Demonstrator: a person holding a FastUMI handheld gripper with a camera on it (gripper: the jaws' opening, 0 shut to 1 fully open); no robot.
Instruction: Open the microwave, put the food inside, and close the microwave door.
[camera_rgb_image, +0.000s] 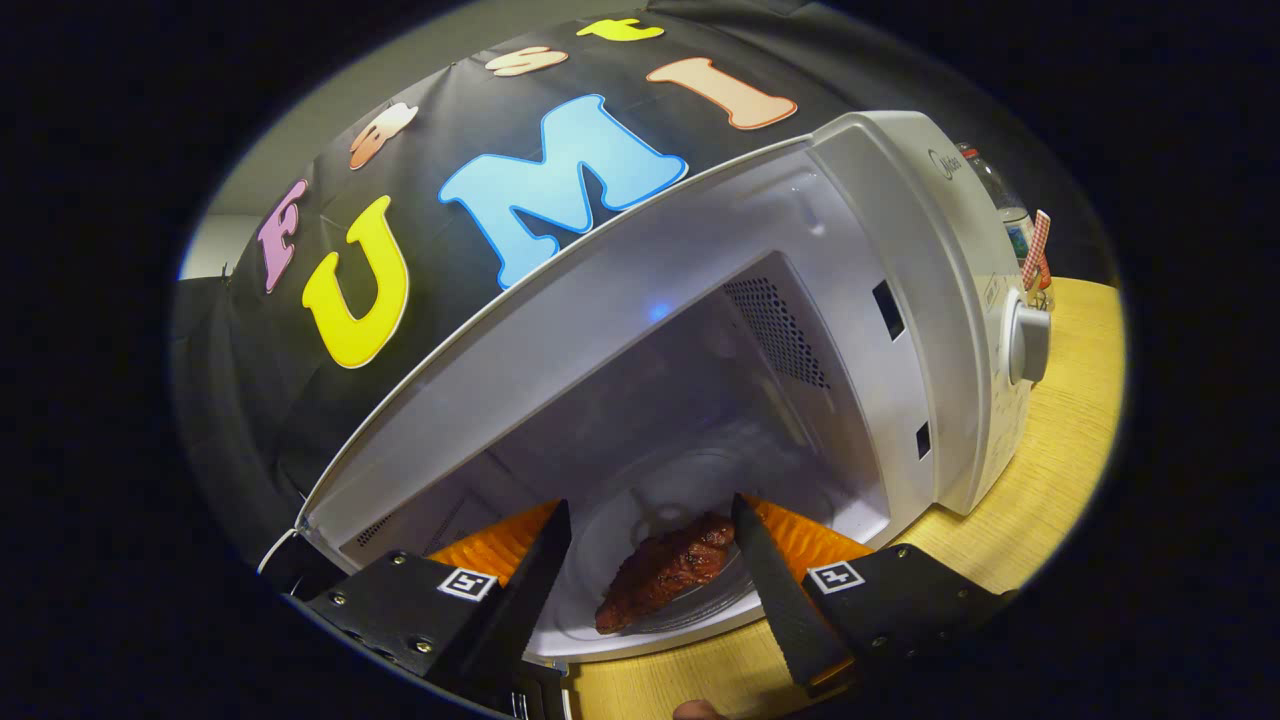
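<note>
Your gripper (650, 515) was spread open, holding nothing. The meat (665, 572) lay between its fingers, probably on the glass turntable (640, 500) inside the open microwave (900, 300).

Black cloth booth wall (330, 400) from 9 to 12 o'clock, pale room wall (330, 110) above it. Light wood tabletop (1060, 440) at 3–5 o'clock, w/ bottles (1015, 225) at 2.
</note>
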